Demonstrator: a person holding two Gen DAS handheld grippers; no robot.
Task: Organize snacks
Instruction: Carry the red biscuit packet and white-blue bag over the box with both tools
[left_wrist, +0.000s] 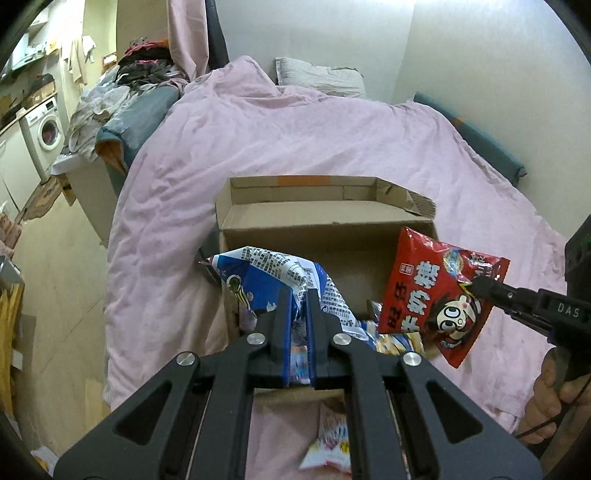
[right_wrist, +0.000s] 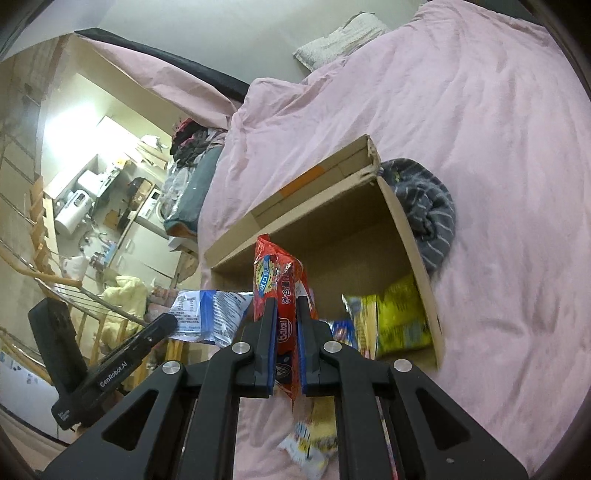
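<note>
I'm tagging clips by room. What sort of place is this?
Likely a small studio flat's bedroom: a bed under a pink duvet with a pillow, and a washing machine beside it.

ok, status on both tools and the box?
Left tool shut on blue-white packet. Right tool shut on red packet. Both over cardboard box, yellow packet inside. Nothing blocking.

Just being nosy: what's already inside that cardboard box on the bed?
Inside the cardboard box a yellow-green snack bag leans at the right wall, with a blue-and-white packet beside it. The rest of the floor is hidden behind the held red bag and blue bag.
</note>
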